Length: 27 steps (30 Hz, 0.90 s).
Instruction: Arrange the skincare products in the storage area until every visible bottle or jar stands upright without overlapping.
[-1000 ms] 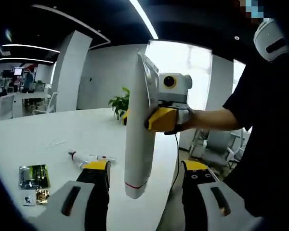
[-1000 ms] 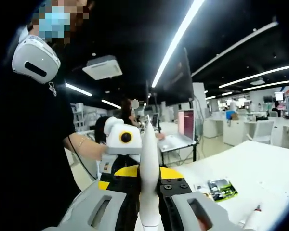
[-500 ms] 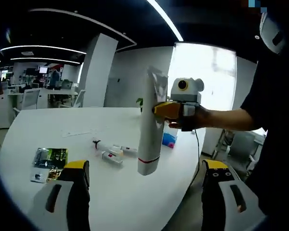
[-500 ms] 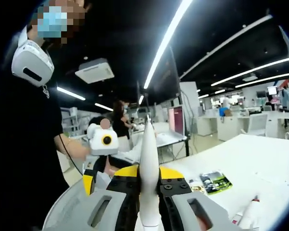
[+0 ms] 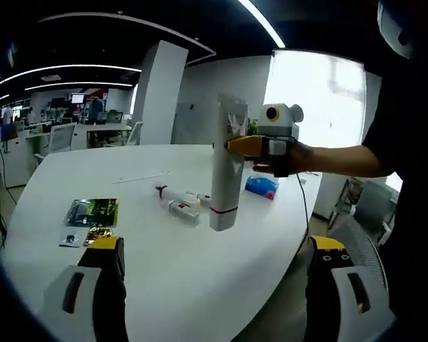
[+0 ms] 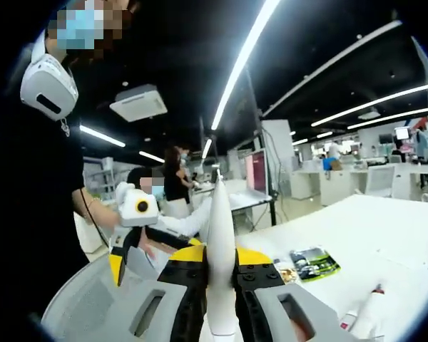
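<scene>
The yellow-jawed right gripper (image 5: 251, 146) clamps a tall white plastic tube (image 5: 226, 165), cap-down, above the white round table (image 5: 164, 256). The left gripper (image 5: 217, 285) stands wide apart below it.

Your white surface (image 5: 164, 263) carries small tubes (image 5: 177, 201) at frame centre, green sachets (image 5: 93, 211) at left, and a blue packet (image 5: 261, 187) right of centre.

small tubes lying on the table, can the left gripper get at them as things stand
Probably yes. The left gripper is open and holds nothing, and the table between it and the small tubes is bare. The tall tube in the right gripper hangs just beside them, so approach from the other side.
</scene>
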Motion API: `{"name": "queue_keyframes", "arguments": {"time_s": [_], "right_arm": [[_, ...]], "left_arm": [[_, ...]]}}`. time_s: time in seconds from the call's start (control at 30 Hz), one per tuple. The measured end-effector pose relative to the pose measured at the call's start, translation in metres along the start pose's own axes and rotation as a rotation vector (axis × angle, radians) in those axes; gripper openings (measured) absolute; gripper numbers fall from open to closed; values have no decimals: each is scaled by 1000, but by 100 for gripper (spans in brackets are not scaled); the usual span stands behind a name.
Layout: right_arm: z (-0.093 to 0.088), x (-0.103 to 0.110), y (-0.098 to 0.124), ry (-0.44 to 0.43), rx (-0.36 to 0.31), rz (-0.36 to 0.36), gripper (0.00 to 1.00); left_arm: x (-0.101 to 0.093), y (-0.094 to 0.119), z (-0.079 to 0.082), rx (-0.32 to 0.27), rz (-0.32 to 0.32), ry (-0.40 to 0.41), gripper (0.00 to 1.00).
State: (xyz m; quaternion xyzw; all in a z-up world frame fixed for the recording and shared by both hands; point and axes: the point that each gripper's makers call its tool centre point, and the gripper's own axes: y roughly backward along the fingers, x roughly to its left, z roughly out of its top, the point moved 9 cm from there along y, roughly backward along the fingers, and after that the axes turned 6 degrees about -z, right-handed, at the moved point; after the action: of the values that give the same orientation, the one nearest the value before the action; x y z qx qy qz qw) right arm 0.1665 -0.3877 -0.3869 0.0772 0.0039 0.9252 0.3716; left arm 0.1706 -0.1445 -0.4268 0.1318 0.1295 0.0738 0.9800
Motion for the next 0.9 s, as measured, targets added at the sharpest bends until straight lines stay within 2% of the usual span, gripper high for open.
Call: {"name": "queue_keyframes", "arguments": {"time_s": [0.2,0.37,0.57,0.9], "right_arm": [[-19,-14,-7,34,41,10,4],[-32,-23,-15,34,49,24,4],[-45,-36,-21,34,50,29,4],[-60,-66,-26,65,53,5,4]], "left_arm": [[2,-7,-6,3,4,17,99],[11,-10,-8,30,0,12,99],[25,-5,-8,4,32,24,99],[28,-1,-19,19,69,49,98]]}}
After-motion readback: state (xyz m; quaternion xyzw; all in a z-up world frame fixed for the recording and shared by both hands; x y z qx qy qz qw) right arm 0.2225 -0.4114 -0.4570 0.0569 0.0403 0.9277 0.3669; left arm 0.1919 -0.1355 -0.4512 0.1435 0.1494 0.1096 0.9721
